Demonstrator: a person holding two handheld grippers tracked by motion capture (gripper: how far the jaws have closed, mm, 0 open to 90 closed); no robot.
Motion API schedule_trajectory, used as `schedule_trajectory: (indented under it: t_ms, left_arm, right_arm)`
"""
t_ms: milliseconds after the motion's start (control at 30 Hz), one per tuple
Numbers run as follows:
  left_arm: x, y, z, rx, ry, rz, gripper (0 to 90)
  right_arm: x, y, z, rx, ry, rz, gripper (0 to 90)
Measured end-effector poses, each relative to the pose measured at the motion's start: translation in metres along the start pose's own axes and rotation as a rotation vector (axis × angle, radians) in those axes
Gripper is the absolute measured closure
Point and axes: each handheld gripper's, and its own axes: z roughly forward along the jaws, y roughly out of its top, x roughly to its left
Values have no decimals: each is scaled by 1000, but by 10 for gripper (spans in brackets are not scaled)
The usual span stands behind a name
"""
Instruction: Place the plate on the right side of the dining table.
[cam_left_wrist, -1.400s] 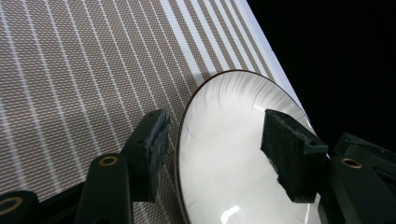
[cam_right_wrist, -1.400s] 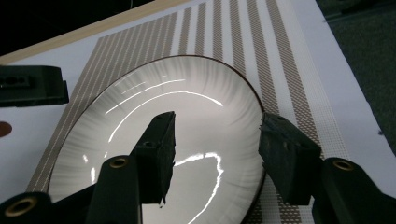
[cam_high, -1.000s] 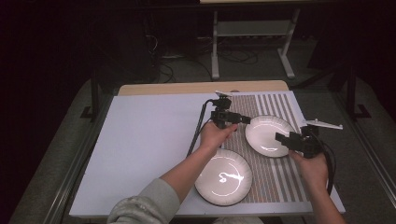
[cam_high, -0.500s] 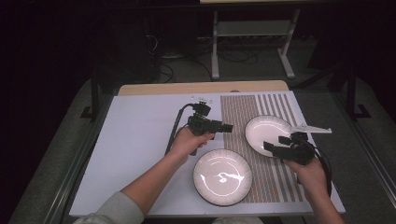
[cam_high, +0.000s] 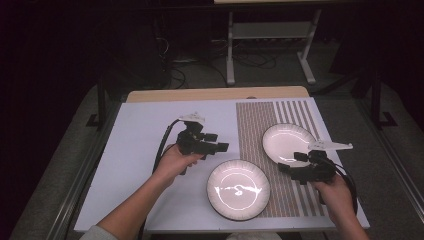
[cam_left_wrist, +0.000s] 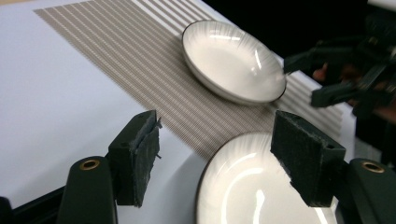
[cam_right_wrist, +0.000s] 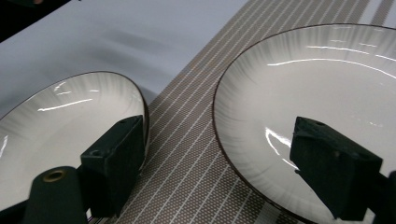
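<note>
A white desk (cam_high: 150, 135) with a light wooden strip along its far edge carries a brown striped mat (cam_high: 260, 125) on its right half, while beyond it a dark floor holds tangled black cables (cam_high: 250, 60) and the pale legs of a stand (cam_high: 231, 55).

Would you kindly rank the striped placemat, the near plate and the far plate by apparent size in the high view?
1. Striped placemat, clearly the largest.
2. Near plate, half on the mat, half on the white board.
3. Far plate, slightly smaller-looking. It lies farther from the camera, so the two plates may well match.
</note>
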Motion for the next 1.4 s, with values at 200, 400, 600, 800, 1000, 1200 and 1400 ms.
schedule_trajectory:
  t_ms: [200, 400, 600, 800, 1000, 1200, 1400]
  left_arm:
    - [7, -19, -16, -48, -6, -19, 319]
    - [10, -34, -33, -74, 14, 5, 318]
    - [8, -46, -55, -97, -2, 71, 274]
    - [7, -61, -75, -119, 27, 110, 271]
    - [10, -73, -95, -152, 68, 127, 265]
    - [14, -84, -113, -190, 96, 149, 253]
    - [18, -94, -132, -210, 121, 170, 236]
  right_arm:
    - [4, -2, -3, -15, 41, -56, 177]
    - [4, -3, -4, -32, 86, -98, 195]
    - [4, -3, -3, -68, 104, -163, 217]
    - [7, -1, -4, -98, 122, -225, 217]
    - [7, 0, 0, -122, 151, -240, 217]
    - [3, 0, 2, -142, 169, -239, 217]
    - [0, 0, 1, -173, 180, -246, 221]
